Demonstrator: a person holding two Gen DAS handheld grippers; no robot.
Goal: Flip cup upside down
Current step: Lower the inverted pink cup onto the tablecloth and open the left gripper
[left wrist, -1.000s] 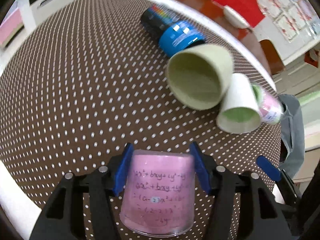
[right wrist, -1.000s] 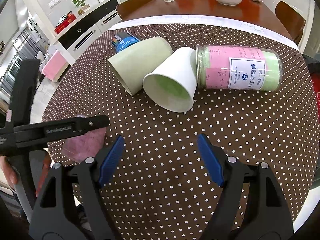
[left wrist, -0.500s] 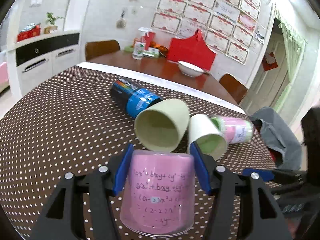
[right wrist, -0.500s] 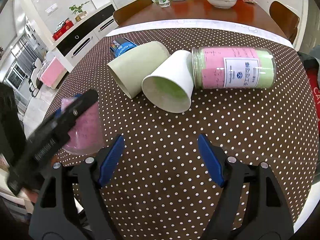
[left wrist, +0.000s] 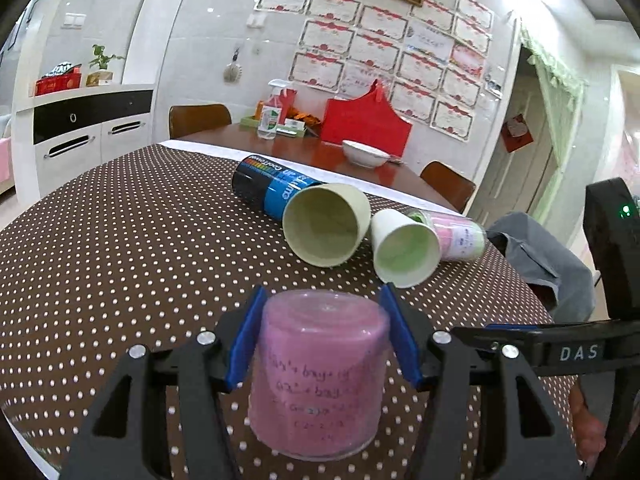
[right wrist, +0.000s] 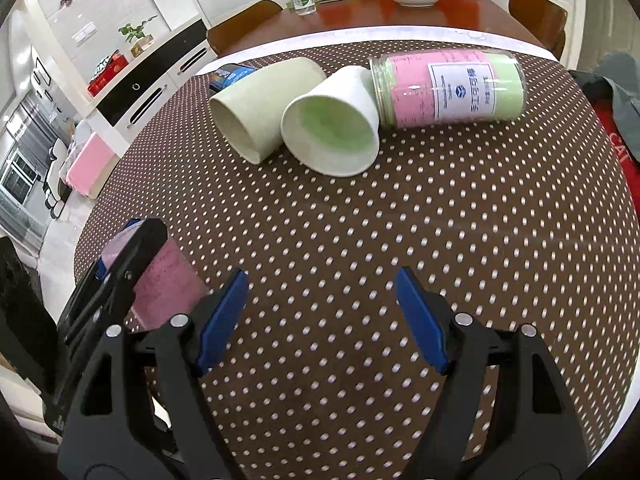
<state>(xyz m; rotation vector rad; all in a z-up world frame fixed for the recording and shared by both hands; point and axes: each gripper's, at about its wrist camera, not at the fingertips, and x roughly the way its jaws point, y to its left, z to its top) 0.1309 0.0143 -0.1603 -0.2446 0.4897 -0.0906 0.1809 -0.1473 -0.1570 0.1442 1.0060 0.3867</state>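
Here, the pink cup (left wrist: 318, 376) sits clamped between the blue pads of your left gripper (left wrist: 322, 336), closed base upward and wide rim down, at the near edge of the polka-dot table (left wrist: 120, 260); whether the rim touches the cloth cannot be told. Your right gripper (right wrist: 322, 312) hovers just beside it, its fingers spread wide and holding nothing. Farther back lie a pale green cup (left wrist: 326, 224), a white cup (left wrist: 404, 250), a pink-and-green jar (right wrist: 450, 88) and a blue can (left wrist: 270, 186), all on their sides, clustered together.
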